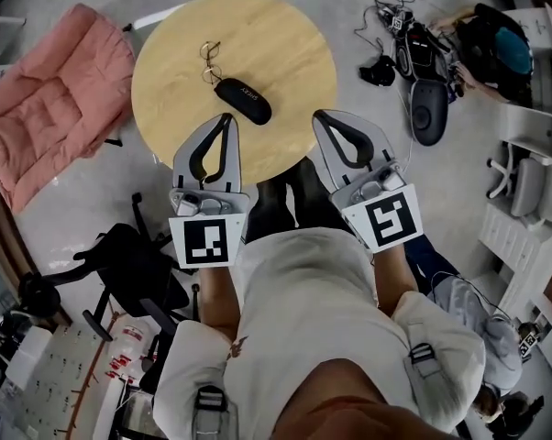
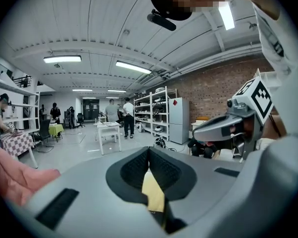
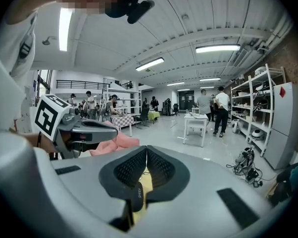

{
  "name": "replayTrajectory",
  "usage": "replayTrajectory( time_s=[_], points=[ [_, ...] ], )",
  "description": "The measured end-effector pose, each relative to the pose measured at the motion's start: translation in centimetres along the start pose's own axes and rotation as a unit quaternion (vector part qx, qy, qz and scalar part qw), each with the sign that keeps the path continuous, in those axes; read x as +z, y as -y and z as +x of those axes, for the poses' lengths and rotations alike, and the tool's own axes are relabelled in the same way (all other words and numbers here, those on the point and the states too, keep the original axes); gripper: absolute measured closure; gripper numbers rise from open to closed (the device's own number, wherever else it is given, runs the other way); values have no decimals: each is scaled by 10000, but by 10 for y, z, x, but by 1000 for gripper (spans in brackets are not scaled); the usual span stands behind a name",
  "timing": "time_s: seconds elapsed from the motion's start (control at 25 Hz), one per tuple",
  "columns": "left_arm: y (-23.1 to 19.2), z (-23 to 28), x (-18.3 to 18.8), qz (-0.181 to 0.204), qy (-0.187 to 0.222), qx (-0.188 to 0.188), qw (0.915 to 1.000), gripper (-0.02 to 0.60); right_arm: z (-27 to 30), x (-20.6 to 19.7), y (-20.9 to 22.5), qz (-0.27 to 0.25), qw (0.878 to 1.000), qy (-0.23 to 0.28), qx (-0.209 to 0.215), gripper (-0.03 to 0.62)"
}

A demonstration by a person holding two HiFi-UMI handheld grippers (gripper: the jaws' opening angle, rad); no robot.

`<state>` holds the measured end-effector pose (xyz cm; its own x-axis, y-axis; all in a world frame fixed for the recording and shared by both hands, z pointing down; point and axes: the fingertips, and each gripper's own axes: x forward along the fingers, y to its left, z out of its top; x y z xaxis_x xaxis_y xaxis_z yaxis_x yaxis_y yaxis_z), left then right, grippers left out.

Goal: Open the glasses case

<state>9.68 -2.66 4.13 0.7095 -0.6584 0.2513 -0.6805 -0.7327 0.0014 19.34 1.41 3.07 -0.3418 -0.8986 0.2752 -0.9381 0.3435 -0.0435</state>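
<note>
A closed black glasses case (image 1: 243,100) lies on the round wooden table (image 1: 285,44), with a pair of thin-framed glasses (image 1: 210,60) just beyond it. My left gripper (image 1: 227,117) hangs over the table's near edge, just short of the case, jaws shut and empty. My right gripper (image 1: 319,115) is to the right of the case, also shut and empty. In the left gripper view the shut jaws (image 2: 149,150) show only a strip of table. In the right gripper view the case (image 3: 137,197) shows below the shut jaws (image 3: 146,148).
A pink cushioned chair (image 1: 60,90) stands left of the table and a black office chair (image 1: 129,264) at my near left. Cables and black gear (image 1: 423,62) lie on the floor to the right. People stand at a white table (image 2: 109,128) far off.
</note>
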Motion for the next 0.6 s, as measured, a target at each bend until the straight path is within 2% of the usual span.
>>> replayTrajectory(
  time_s=[0.2,0.44,0.6],
  points=[
    [7,16,-32,41,-203,-62,9998,563,14,-33,4,67,9998,-151,104,574],
    [6,25,-68,-133,-337,44,9993,563,29,-66,10,204,9995,-236,40,574],
    [7,32,-96,-120,-532,13,9985,563,38,-91,12,174,9991,-393,70,574]
  ],
)
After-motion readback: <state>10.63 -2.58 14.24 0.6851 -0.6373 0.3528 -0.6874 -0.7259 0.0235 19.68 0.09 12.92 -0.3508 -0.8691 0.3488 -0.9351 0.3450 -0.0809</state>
